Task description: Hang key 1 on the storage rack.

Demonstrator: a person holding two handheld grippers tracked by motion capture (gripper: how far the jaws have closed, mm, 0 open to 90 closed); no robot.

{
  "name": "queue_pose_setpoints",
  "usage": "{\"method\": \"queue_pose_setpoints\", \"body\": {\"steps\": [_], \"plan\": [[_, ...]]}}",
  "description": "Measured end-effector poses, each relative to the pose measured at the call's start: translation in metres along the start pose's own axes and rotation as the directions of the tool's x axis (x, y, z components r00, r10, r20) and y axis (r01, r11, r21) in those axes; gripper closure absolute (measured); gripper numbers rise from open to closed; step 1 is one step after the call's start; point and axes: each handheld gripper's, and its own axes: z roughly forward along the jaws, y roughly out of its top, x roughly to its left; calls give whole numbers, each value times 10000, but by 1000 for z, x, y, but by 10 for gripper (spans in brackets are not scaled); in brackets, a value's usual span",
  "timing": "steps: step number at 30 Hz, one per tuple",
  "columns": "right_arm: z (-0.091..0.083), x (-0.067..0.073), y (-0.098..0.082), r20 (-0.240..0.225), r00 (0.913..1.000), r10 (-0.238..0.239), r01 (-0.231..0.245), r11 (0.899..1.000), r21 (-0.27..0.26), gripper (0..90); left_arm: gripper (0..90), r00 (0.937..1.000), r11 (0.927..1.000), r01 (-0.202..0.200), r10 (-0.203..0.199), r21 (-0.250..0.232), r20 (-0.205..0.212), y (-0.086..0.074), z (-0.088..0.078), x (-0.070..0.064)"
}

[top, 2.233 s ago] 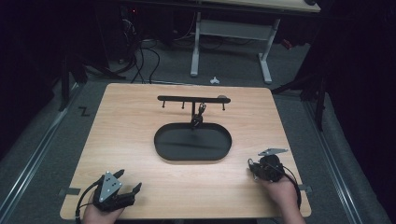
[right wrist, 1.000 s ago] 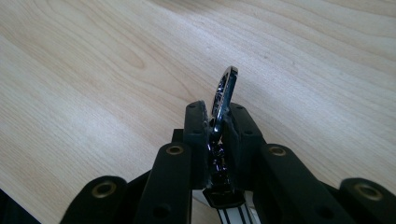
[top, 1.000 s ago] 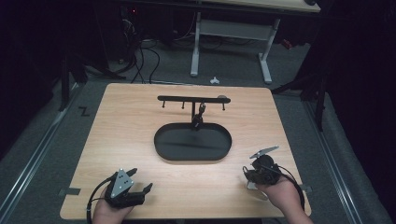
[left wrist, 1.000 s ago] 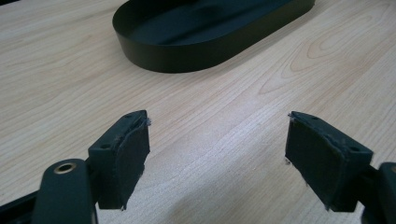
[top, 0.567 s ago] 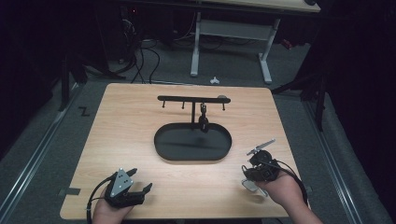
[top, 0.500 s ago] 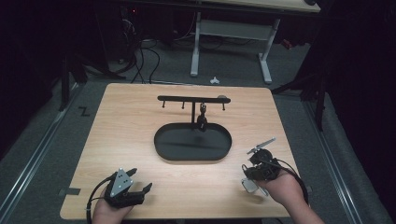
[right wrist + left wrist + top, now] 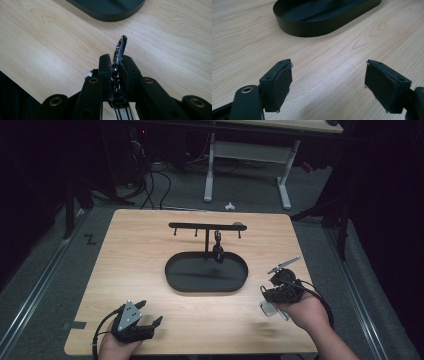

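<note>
My right gripper [image 7: 265, 291] is near the table's front right, shut on a keychain [image 7: 120, 49]. Its shiny metal clasp sticks up from between the jaws, and a short chain and a striped tag [image 7: 123, 113] run back under them. From above, a pale tag [image 7: 269, 309] hangs beside the hand. My left gripper [image 7: 150, 313] rests at the front left, and its pads [image 7: 284, 79] stand wide apart over bare wood. A black stand [image 7: 207, 226] with small hooks rises from a black oval tray [image 7: 176, 281], and a dark keychain [image 7: 218, 251] hangs from one hook.
The light wooden table [image 7: 135, 250] has bare room on both sides of the tray. Beyond the far edge are a dark floor, cables and the white legs of a desk [image 7: 208, 175]. A tape strip [image 7: 75, 325] marks the front left edge.
My right gripper has moved a little left and forward, toward the tray, with the keychain in it. My left gripper shifted slightly right early on and has held still since.
</note>
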Motion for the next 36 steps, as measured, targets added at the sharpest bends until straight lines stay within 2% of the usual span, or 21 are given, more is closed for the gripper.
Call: {"method": "queue_pose_setpoints", "body": {"steps": [12, 21, 27, 34, 36], "plan": [[-7, 4, 22, 61, 9998, -193, 195, 9993, -322, 804, 224, 10000, 10000, 8, -8, 15, 26, 0, 0, 0], [-7, 7, 36, 52, 9997, -226, 227, 9991, -363, 804, 224, 10000, 10000, 43, -43, 0, 21, 0, -1, 1], [-9, 11, 48, 86, 9989, -458, 461, 9982, -386, 803, 224, 10000, 10000, 33, -33, 4, 6, 0, -1, 2], [-15, 13, 61, 204, 9984, -533, 544, 9969, -576, 803, 224, 10000, 10000, 39, -39, 47, 31, 0, -1, 2], [-20, 13, 66, 177, 9984, -533, 546, 9953, -796, 804, 224, 10000, 10000, 43, -43, 40, 26, 0, -1, 2]]}}
